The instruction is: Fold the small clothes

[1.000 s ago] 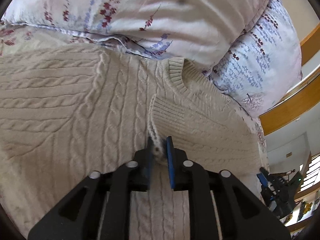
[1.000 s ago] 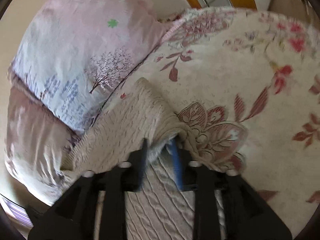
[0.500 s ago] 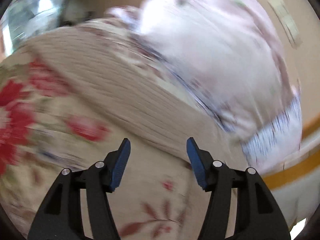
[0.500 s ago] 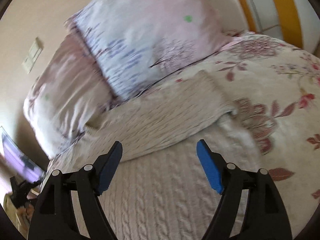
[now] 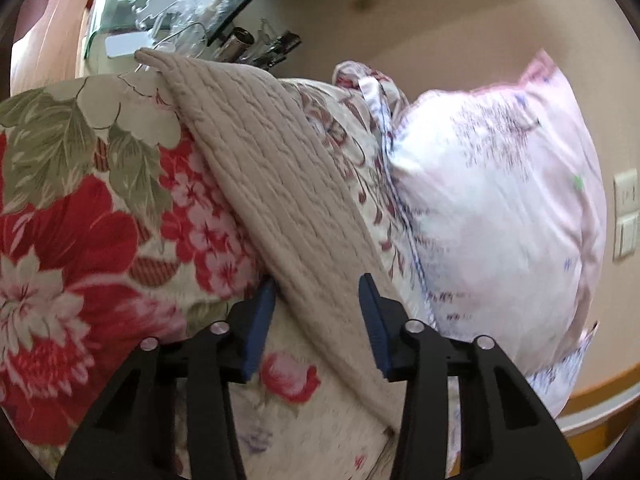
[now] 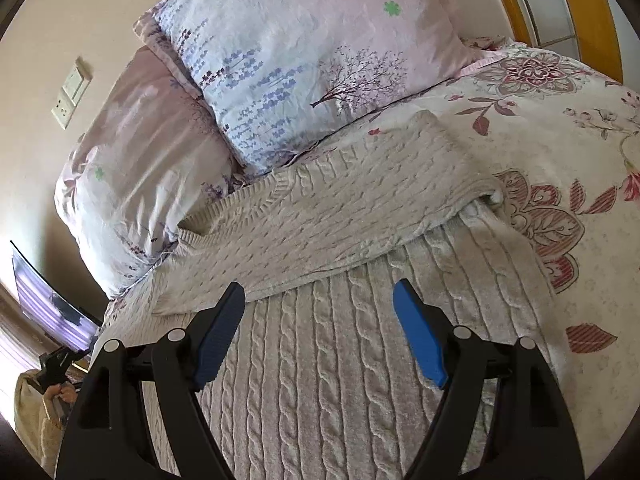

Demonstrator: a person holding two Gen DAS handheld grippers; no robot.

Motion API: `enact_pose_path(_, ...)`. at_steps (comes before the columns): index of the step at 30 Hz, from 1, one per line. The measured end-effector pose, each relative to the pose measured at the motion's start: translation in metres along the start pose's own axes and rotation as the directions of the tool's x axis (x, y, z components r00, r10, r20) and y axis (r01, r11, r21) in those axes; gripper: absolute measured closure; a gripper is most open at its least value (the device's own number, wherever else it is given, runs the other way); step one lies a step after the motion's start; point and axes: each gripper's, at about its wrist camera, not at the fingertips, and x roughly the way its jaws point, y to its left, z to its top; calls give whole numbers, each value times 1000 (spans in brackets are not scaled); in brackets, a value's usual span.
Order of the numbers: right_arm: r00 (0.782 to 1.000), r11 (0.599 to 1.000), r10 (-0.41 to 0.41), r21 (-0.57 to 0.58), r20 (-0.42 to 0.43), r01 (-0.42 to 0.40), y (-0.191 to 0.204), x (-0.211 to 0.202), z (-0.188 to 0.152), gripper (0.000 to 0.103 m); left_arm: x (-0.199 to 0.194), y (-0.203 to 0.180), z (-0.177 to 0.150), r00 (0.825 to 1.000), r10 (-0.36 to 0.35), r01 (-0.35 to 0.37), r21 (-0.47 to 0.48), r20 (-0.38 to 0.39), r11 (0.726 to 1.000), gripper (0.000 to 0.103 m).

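A cream cable-knit sweater (image 6: 344,320) lies flat on a bed covered by a flowered bedspread (image 6: 568,128), its collar end up near the pillows. One sleeve (image 6: 340,216) is folded across the chest, running from the right shoulder toward the collar side, and it rests on top of the body of the sweater.

The right hand-held gripper (image 6: 320,332) hovers above the lower part of the sweater with its blue-padded fingers (image 6: 420,344) spread wide and nothing between them. The folded sleeve's lower edge lies just beyond the fingertips.

The left hand-held gripper (image 5: 316,320) points along the side of the bed. Its fingers are also spread apart, and a long strip of the sweater (image 5: 280,184) runs up between them and away toward the far edge of the bed. Whether the pads touch the knit cannot be told, since this view is somewhat blurred; the fabric is not pinched.

Two pillows lean at the head of the bed: a pale blue and pink one with a tree print (image 6: 304,52), and a pink one (image 6: 148,168) beside it, closer to the wall. The sweater's collar sits just below where they meet. A wall switch plate (image 6: 72,92) is mounted above the pink pillow. In the left view, a glass-topped stand (image 5: 160,4) with clutter shows past the end of the bed.
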Motion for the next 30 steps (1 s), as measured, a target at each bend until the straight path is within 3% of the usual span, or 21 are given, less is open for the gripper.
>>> enact_pose_path(10, 1000, 1000, 16, 0, -16, -16, 0, 2, -1, 25, 8, 19, 15, 999, -37, 40, -115, 26, 993, 95)
enact_pose_path(15, 999, 1000, 27, -2, -18, -27, 0, 2, 0, 25, -4, 4, 12, 994, -96, 101, -83, 56, 991, 97)
enact_pose_path(17, 999, 1000, 29, -1, -18, -29, 1, 2, 0, 25, -11, -13, 7, 985, -160, 163, -59, 59, 985, 97)
enact_pose_path(21, 999, 999, 34, 5, -14, -34, 0, 1, 0, 25, -21, -60, -15, 955, -295, 294, 20, 26, 955, 97)
enact_pose_path(24, 999, 999, 36, 11, -10, -36, -1, 0, -1, 25, -22, -110, -48, 915, -401, 404, 97, -47, 910, 97)
enact_pose_path(27, 999, 999, 38, 18, -6, -38, -2, 0, -2, 25, -13, -152, -92, 879, -455, 474, 160, -146, 866, 97)
enact_pose_path(30, 999, 999, 38, 23, -1, -38, -4, -1, -2, 25, 10, -187, -146, 846, -459, 516, 205, -270, 831, 97)
